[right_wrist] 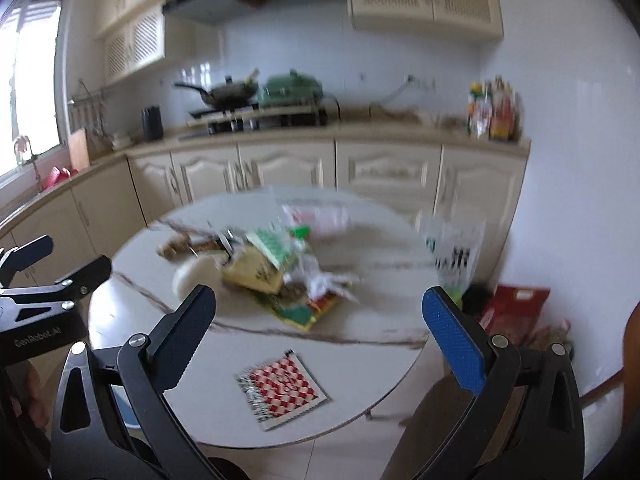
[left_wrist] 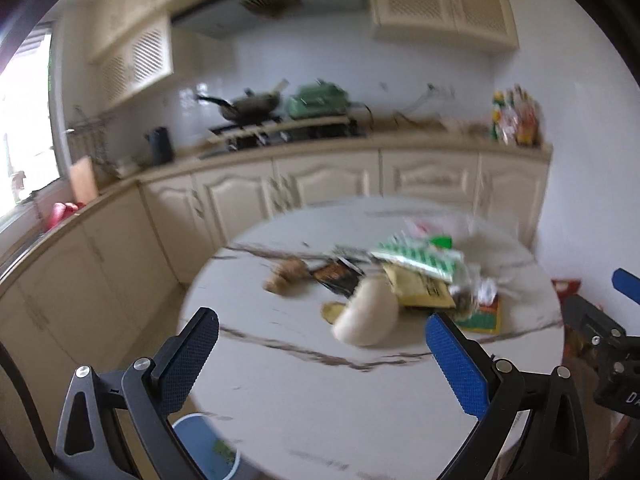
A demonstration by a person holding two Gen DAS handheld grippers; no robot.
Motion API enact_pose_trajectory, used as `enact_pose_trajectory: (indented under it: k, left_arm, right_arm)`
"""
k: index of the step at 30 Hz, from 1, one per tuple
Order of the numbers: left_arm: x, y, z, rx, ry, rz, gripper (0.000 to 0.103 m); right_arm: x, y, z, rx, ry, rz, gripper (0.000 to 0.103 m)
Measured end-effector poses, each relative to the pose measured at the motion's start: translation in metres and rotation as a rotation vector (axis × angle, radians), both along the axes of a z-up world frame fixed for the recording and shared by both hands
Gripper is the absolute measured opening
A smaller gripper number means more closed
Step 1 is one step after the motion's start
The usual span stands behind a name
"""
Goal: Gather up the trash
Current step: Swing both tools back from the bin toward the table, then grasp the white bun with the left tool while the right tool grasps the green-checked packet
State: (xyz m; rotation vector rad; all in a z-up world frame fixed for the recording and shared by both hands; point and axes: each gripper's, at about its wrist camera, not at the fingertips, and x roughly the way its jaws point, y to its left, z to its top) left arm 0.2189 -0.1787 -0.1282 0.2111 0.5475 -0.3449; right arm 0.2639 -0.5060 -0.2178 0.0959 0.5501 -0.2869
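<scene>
A heap of trash lies on the round marble table (left_wrist: 280,400): a green-checked wrapper (left_wrist: 416,258), a yellow packet (left_wrist: 420,288), a white bun-shaped lump (left_wrist: 366,318) and a brown crumpled bit (left_wrist: 286,274). My left gripper (left_wrist: 322,340) hovers open in front of the heap with nothing between its fingers. In the right wrist view the same heap (right_wrist: 272,268) sits mid-table, and a red-checked wrapper (right_wrist: 282,384) lies alone near the front edge. My right gripper (right_wrist: 320,320) is open above that wrapper, holding nothing. The left gripper (right_wrist: 40,264) shows at the far left.
A blue bin (left_wrist: 208,448) with something green inside stands on the floor below the table's near-left edge. A clear printed bag (right_wrist: 454,256) stands at the table's right edge, with red packaging (right_wrist: 512,312) on the floor beyond. Kitchen cabinets (left_wrist: 320,184) line the back.
</scene>
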Motion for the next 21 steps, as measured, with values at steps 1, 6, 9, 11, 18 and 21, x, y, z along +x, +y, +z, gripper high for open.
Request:
enact_pose_trajectory:
  k: [1,6,9,11,18,21]
  left_arm:
    - [0.010,-0.004,-0.009,0.022,0.023,-0.013,0.102]
    - [0.083,-0.037,-0.015,0.080,0.111,-0.047,0.102]
    - [0.128,-0.068,-0.021,0.100,0.148,-0.054,0.102]
    - [0.153,-0.079,-0.026,0.100,0.163,-0.063,0.102]
    - [0.194,-0.090,-0.049,0.076,0.197,-0.112,0.074]
    - [0.202,-0.080,-0.048,0.016,0.242,-0.156,0.054]
  right_arm:
    - [0.006,-0.005,-0.008,0.008,0.022,-0.007,0.103]
    - [0.036,-0.026,-0.041,0.051,0.110,-0.022,0.103]
    - [0.050,-0.037,-0.054,0.067,0.147,-0.026,0.103]
    - [0.057,-0.043,-0.060,0.078,0.161,-0.030,0.103]
    - [0.073,-0.058,-0.074,0.109,0.198,-0.041,0.103]
    - [0.076,-0.058,-0.075,0.109,0.206,-0.037,0.103]
